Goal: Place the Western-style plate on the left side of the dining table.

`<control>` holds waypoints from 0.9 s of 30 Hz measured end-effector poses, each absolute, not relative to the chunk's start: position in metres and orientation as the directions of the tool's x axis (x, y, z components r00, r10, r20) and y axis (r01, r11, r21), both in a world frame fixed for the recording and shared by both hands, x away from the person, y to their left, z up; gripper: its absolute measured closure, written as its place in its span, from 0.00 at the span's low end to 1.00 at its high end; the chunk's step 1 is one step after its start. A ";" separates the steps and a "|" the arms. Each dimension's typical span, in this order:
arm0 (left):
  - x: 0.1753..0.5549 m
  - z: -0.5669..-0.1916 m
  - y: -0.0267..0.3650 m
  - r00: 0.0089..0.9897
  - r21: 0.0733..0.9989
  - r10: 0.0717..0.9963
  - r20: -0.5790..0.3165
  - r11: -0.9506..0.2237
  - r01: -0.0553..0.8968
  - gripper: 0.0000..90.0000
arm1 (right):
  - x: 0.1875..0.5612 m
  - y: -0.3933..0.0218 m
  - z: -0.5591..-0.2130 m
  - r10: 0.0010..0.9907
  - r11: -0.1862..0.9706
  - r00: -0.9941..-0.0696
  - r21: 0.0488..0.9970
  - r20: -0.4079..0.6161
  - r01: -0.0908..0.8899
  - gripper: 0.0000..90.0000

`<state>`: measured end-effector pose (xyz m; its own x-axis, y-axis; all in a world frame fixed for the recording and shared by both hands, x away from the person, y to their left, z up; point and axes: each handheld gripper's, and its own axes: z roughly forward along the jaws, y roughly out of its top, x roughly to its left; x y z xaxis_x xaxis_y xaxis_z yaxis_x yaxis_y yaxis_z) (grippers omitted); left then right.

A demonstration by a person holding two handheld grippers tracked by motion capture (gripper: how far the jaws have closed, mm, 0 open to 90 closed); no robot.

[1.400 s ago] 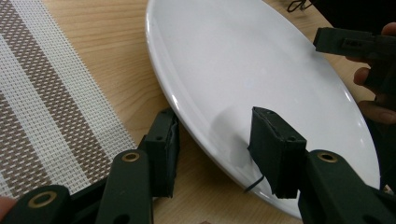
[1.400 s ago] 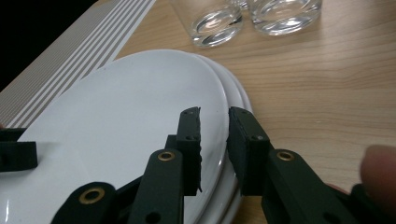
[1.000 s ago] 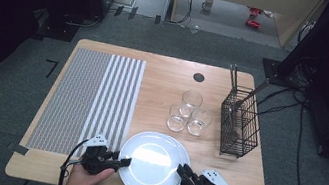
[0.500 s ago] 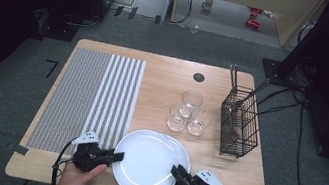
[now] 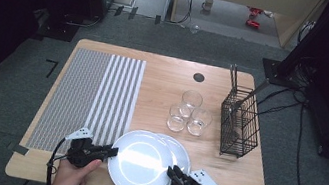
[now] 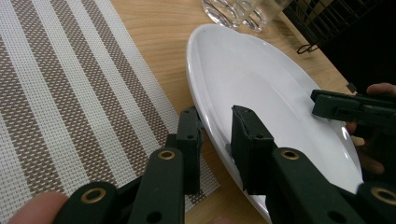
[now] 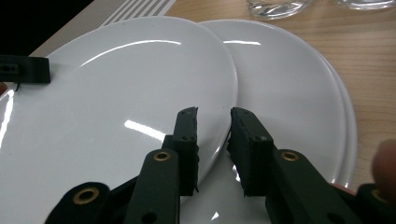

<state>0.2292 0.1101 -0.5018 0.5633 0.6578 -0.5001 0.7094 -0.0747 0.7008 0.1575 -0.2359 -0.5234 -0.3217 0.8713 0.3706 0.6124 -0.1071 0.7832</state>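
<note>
Taking the top plate [image 5: 140, 162] off the pile [image 5: 184, 152] at the near edge of the wooden table [image 5: 170, 78].
Pinched at its left rim by the left claw [image 5: 112, 152], just now closing in on it, and at its right rim by the right claw [image 5: 173, 172]. Round, white, smooth, shiny, likely slippery. Next: lift both sides level, maybe over to the woven striped mat [image 5: 92, 90].
</note>
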 end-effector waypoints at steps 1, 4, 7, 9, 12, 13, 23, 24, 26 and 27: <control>0.229 -0.502 0.110 0.563 0.702 0.658 -0.500 -0.074 0.709 0.83 | 0.157 -0.236 -0.523 0.874 -0.102 -0.323 0.786 0.364 0.610 0.80; 0.229 -0.502 0.110 0.565 0.703 0.657 -0.499 -0.074 0.708 0.83 | 0.158 -0.236 -0.523 0.870 -0.111 -0.318 0.779 0.376 0.617 0.80; 0.230 -0.503 0.110 0.565 0.701 0.655 -0.502 -0.073 0.709 0.83 | 0.158 -0.235 -0.524 0.874 -0.103 -0.317 0.780 0.367 0.618 0.79; 0.230 -0.503 0.110 0.568 0.704 0.653 -0.500 -0.075 0.706 0.83 | 0.158 -0.235 -0.524 0.876 -0.097 -0.320 0.783 0.360 0.614 0.79; 0.230 -0.504 0.110 0.573 0.707 0.650 -0.499 -0.078 0.703 0.82 | 0.158 -0.234 -0.524 0.878 -0.099 -0.316 0.781 0.361 0.616 0.78; 0.230 -0.504 0.110 0.573 0.707 0.649 -0.500 -0.077 0.703 0.82 | 0.158 -0.234 -0.524 0.879 -0.099 -0.314 0.780 0.360 0.617 0.77; 0.228 -0.505 0.108 0.576 0.718 0.656 -0.487 -0.076 0.692 0.82 | 0.159 -0.232 -0.523 0.885 -0.088 -0.310 0.780 0.346 0.620 0.75; 0.227 -0.504 0.108 0.576 0.720 0.661 -0.481 -0.077 0.690 0.81 | 0.158 -0.232 -0.523 0.887 -0.085 -0.309 0.780 0.342 0.620 0.75; 0.226 -0.503 0.108 0.577 0.720 0.659 -0.482 -0.078 0.690 0.78 | 0.158 -0.232 -0.523 0.889 -0.081 -0.311 0.782 0.338 0.618 0.75; 0.225 -0.502 0.109 0.580 0.718 0.653 -0.487 -0.078 0.692 0.75 | 0.158 -0.232 -0.523 0.889 -0.081 -0.309 0.781 0.337 0.619 0.75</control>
<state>0.2251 0.1086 -0.5023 0.5795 0.6534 -0.4870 0.6916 -0.0781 0.7181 0.1578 -0.2316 -0.5226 -0.3087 0.8895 0.3370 0.6187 -0.0814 0.7814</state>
